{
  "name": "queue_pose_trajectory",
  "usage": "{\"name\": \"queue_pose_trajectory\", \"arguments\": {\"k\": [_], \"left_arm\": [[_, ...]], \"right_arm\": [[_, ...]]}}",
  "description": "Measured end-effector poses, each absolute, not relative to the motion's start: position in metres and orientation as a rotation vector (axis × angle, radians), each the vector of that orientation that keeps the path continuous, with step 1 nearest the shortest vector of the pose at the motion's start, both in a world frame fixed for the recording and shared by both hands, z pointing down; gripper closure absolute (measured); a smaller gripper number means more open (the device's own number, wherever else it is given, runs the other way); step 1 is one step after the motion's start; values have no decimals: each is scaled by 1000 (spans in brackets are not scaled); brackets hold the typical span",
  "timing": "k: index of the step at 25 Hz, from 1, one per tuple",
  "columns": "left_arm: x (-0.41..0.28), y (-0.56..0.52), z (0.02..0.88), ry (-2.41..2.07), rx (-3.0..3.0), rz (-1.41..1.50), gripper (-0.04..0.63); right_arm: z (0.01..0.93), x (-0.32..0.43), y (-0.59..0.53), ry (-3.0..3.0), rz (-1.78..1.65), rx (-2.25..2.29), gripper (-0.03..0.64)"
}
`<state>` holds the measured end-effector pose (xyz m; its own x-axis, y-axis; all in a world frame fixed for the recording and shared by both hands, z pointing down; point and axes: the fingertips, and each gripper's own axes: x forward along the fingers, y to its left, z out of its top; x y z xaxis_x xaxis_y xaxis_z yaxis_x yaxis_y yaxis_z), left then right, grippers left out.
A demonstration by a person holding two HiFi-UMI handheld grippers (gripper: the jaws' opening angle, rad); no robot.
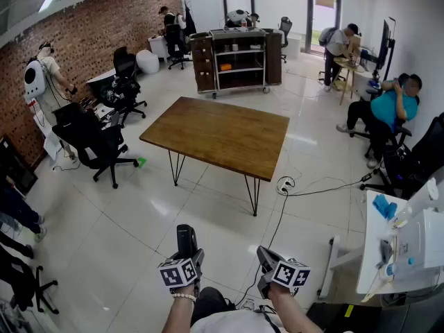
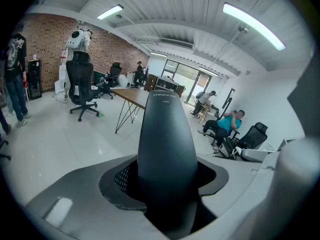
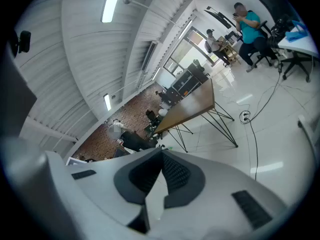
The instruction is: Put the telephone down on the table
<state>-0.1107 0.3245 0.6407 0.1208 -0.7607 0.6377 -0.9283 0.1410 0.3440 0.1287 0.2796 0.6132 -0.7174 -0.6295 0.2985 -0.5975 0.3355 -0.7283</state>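
A black telephone handset (image 1: 184, 236) sticks up and forward out of my left gripper (image 1: 186, 247), low in the head view. In the left gripper view the handset (image 2: 165, 134) fills the space between the jaws, and the left gripper (image 2: 167, 178) is shut on its lower end. My right gripper (image 1: 266, 255) hangs beside it to the right, with nothing in it. Its dark pads (image 3: 175, 174) meet at the tips, so the right gripper (image 3: 159, 166) is shut. The brown wooden table (image 1: 218, 134) on thin black legs stands bare some way ahead, over the tiled floor.
A black cable (image 1: 277, 220) runs over the tiles from a floor socket (image 1: 285, 184) by the table's right legs. A white desk (image 1: 395, 248) with gear stands at right. Black office chairs (image 1: 94, 144) stand at left, a shelf cabinet (image 1: 239, 61) behind. Several people sit or stand around the edges.
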Motion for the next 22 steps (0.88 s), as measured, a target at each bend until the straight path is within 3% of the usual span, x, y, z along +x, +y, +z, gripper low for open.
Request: {"name": "queue_pose_trajectory", "arguments": {"k": [11,22], "left_arm": [[-90,271,650,-1631,1682,309,314],[-113,138,650,-1592,1743,317,314]], "right_arm": [[616,152,233,2455,-1358,-1208,612],[619,137,129,2414,-1354,-1280,612]]}}
